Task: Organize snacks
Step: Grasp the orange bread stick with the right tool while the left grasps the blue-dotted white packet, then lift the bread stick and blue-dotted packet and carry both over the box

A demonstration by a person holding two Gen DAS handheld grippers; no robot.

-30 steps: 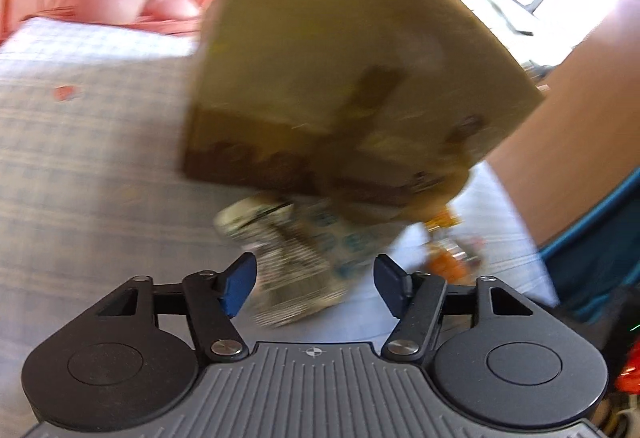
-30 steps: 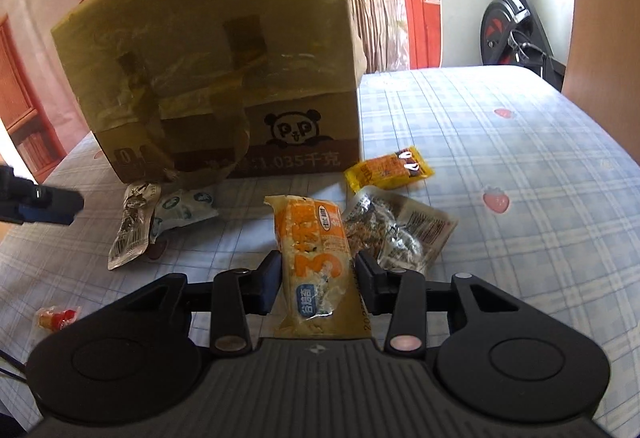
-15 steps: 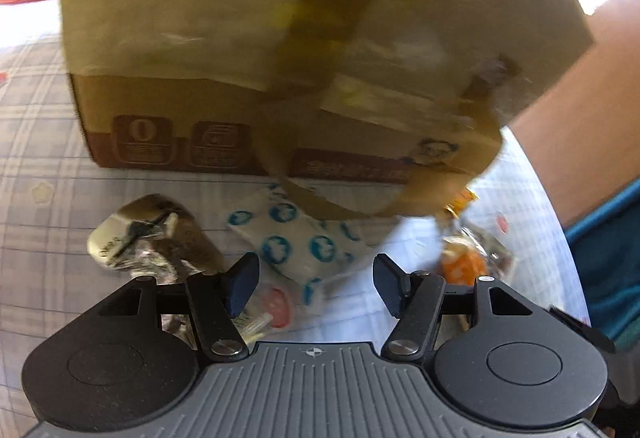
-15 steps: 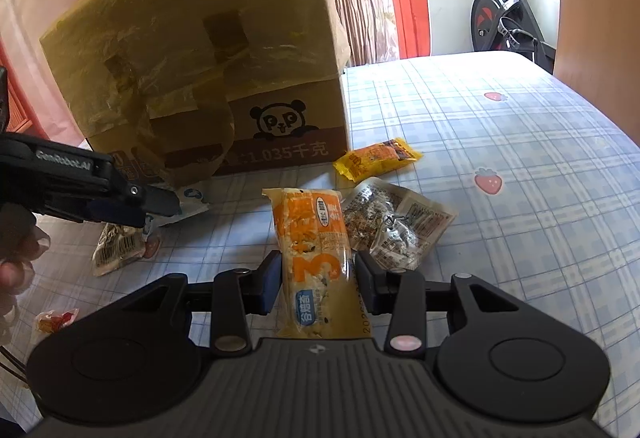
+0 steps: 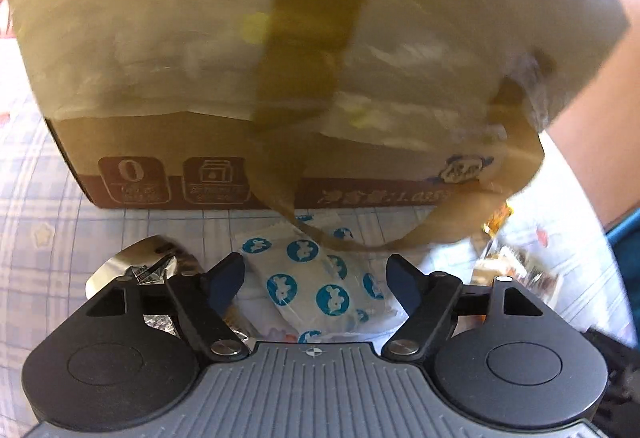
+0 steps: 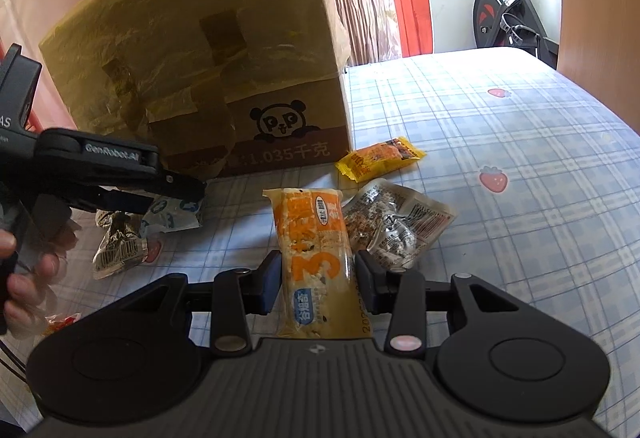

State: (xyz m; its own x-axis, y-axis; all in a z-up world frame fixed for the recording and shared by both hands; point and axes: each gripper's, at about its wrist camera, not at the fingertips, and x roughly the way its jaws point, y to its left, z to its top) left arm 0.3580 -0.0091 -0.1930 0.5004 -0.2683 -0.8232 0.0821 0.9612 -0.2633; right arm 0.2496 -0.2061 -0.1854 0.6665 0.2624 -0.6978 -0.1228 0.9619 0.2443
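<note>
A taped cardboard box [image 6: 208, 78] with a panda logo stands on the checked tablecloth; it also fills the left wrist view [image 5: 280, 58]. My left gripper [image 5: 316, 278] is open over a white packet with blue dots [image 5: 320, 282], which lies between its fingers; the same packet shows in the right wrist view [image 6: 172, 216]. A silver packet [image 5: 132, 266] lies at its left. My right gripper [image 6: 316, 284] is shut on an orange snack bar [image 6: 312, 250]. A clear nut packet [image 6: 396, 226] and a yellow packet [image 6: 380, 158] lie beside it.
The left gripper's body [image 6: 108, 174] reaches in from the left in the right wrist view. A small red-and-clear wrapper [image 6: 60, 322] lies near the table's left edge. An exercise bike [image 6: 508, 18] and red door frames stand beyond the table.
My left gripper has moved forward and down toward the box, and the blue-dotted packet now lies between its open fingers. My right gripper still holds the orange bar, little moved.
</note>
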